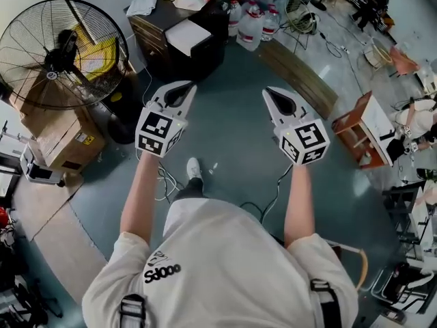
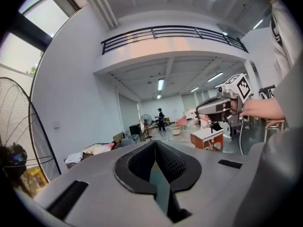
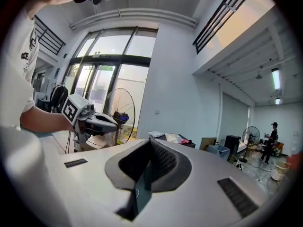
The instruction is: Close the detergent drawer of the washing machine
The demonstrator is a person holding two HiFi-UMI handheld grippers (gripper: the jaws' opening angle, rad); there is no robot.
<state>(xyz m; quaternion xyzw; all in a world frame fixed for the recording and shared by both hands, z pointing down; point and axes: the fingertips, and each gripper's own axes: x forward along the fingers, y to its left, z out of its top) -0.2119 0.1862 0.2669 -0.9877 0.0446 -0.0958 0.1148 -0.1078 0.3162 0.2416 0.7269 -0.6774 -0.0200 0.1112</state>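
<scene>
Two grippers are held out over a grey-green floor in the head view, the left gripper and the right gripper. They are well apart and touch nothing. Ahead of them stands a dark cabinet with cloths and paper on top. Water bottles stand just beside it, and a long wooden plank lies to the right. A big floor fan and a cardboard box stand at left, a small white-topped table at right.

In the left gripper view the jaws are pressed together and empty, facing an open hall with a distant person.

In the right gripper view the jaws are likewise clenched on nothing, aimed toward the fan and cabinet.

The washing machine and its detergent drawer show in no view.
</scene>
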